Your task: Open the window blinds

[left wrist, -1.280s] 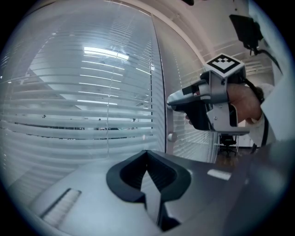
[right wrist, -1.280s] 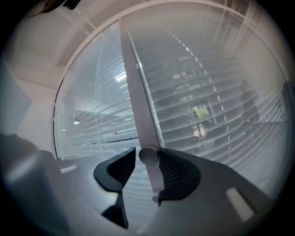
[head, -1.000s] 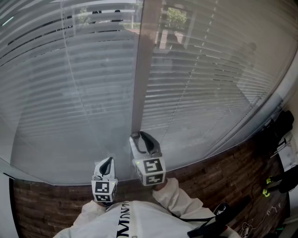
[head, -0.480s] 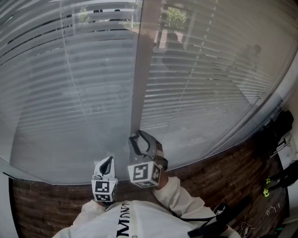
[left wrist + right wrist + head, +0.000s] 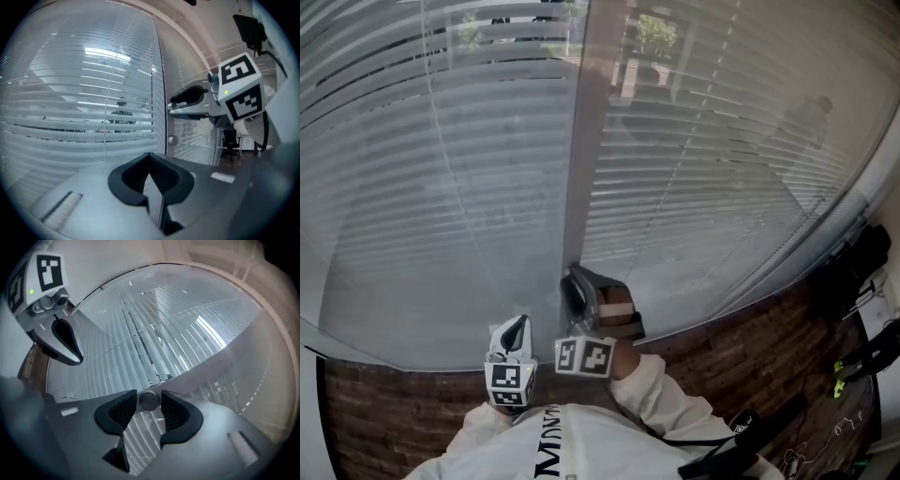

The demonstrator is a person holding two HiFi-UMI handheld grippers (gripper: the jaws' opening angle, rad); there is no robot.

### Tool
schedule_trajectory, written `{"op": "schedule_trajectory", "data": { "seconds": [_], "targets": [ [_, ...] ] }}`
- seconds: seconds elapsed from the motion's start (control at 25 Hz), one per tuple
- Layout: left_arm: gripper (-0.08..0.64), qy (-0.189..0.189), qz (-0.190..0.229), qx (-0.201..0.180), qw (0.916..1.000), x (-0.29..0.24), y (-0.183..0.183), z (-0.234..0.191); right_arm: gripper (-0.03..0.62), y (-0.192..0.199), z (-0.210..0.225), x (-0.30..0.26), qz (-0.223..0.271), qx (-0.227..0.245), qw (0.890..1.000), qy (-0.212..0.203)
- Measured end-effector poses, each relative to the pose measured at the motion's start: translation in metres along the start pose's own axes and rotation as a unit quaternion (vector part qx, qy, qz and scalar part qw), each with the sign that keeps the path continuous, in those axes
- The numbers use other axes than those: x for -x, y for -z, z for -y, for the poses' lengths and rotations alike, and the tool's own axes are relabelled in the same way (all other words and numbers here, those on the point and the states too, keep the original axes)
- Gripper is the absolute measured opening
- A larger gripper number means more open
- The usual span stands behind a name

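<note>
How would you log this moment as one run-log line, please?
right claw: shut on round knob at window frame | left claw: shut, empty, beside it | blinds: down on both panes

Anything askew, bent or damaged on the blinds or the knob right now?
Nothing stands out. The white horizontal slat blinds hang even, no bent slats visible. The small round grey knob sits squarely between the right gripper pads; the left gripper is shut and empty.
</note>
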State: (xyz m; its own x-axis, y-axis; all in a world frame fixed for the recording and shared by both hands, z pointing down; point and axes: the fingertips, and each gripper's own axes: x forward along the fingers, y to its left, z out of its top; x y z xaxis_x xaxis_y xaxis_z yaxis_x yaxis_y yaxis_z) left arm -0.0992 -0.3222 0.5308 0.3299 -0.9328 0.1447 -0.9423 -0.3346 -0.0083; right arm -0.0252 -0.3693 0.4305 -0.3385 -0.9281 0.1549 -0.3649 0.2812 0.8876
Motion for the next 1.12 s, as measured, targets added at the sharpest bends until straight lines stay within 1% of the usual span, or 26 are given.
{"op": "schedule_trajectory", "data": {
  "seconds": [0.04, 0.08, 0.12, 0.2, 0.28, 0.36, 0.44, 0.48, 0.64, 0.72, 0.96, 1.04, 1.12],
  "targets": [
    [0.0, 0.0, 0.0, 0.001, 1.0, 0.0, 0.0, 0.001, 0.16, 0.001, 0.0, 0.0, -0.001, 0.003, 1.0, 0.002],
    [0.0, 0.0, -0.001, 0.001, 1.0, 0.0, 0.001, 0.001, 0.143, 0.001, 0.001, 0.0, 0.001, -0.001, 1.0, 0.004],
    [0.0, 0.0, -0.001, 0.002, 1.0, 0.001, 0.001, 0.001, 0.132, 0.001, 0.002, 0.0, 0.003, -0.011, 1.0, 0.004],
    [0.0, -0.002, -0.001, 0.002, 1.0, 0.001, 0.001, 0.001, 0.132, 0.0, 0.003, 0.0, 0.007, -0.041, 0.999, 0.002],
    [0.0, -0.004, 0.001, 0.002, 1.0, 0.002, 0.0, 0.0, 0.132, 0.0, 0.005, 0.001, 0.014, -0.093, 0.996, -0.003],
    [0.0, -0.006, 0.002, 0.002, 1.0, 0.002, -0.001, -0.001, 0.132, 0.0, 0.009, 0.001, 0.021, -0.164, 0.986, -0.013],
    [0.0, -0.006, 0.001, 0.001, 1.0, 0.002, -0.001, -0.001, 0.132, 0.002, 0.011, 0.001, 0.024, -0.235, 0.971, -0.024],
    [0.0, -0.006, 0.001, 0.002, 1.0, 0.002, 0.0, -0.001, 0.133, 0.003, 0.011, 0.0, 0.024, -0.262, 0.964, -0.028],
    [0.0, -0.006, -0.001, 0.001, 1.0, 0.003, 0.001, 0.0, 0.132, 0.005, 0.013, 0.0, 0.031, -0.331, 0.943, -0.029],
    [0.0, -0.007, -0.001, 0.001, 1.0, 0.003, 0.0, 0.0, 0.132, 0.006, 0.015, 0.0, 0.038, -0.368, 0.928, -0.031],
    [0.0, -0.009, -0.001, 0.002, 1.0, 0.005, -0.001, 0.001, 0.132, 0.009, 0.018, 0.001, 0.05, -0.472, 0.879, -0.034],
    [0.0, -0.011, 0.0, 0.002, 0.9999, 0.005, -0.001, 0.0, 0.132, 0.013, 0.019, 0.0, 0.054, -0.51, 0.858, -0.031],
    [0.0, -0.013, 0.0, 0.001, 0.9999, 0.005, -0.001, -0.001, 0.13, 0.015, 0.02, 0.0, 0.055, -0.548, 0.834, -0.031]
  ]
}}
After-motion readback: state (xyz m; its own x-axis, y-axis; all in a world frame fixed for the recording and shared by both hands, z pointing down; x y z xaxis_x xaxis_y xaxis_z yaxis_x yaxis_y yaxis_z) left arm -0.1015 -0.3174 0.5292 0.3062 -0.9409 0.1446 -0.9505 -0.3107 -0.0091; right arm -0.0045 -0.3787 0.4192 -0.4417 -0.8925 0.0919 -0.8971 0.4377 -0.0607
